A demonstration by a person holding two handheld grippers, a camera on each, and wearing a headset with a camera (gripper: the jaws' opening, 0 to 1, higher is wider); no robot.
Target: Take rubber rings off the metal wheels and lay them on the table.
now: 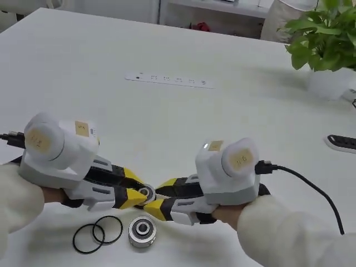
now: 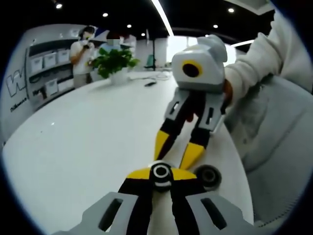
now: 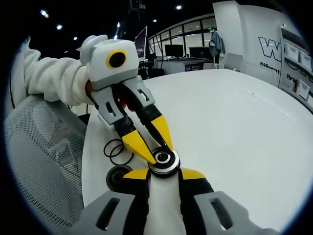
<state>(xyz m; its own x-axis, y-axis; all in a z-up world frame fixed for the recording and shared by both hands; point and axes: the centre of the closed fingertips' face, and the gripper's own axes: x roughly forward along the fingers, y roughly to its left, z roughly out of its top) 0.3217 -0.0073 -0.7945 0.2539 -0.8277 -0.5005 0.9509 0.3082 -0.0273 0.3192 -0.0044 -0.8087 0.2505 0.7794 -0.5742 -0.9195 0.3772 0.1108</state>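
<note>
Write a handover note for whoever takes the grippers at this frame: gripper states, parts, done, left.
Left gripper: looks shut on a metal wheel, held above the table.
Right gripper: jaws at the same wheel, grip unclear.
Done: two rubber rings lie on the table beside a second wheel.
To do: strip the held wheel if it is still ringed; check the second wheel too.
</note>
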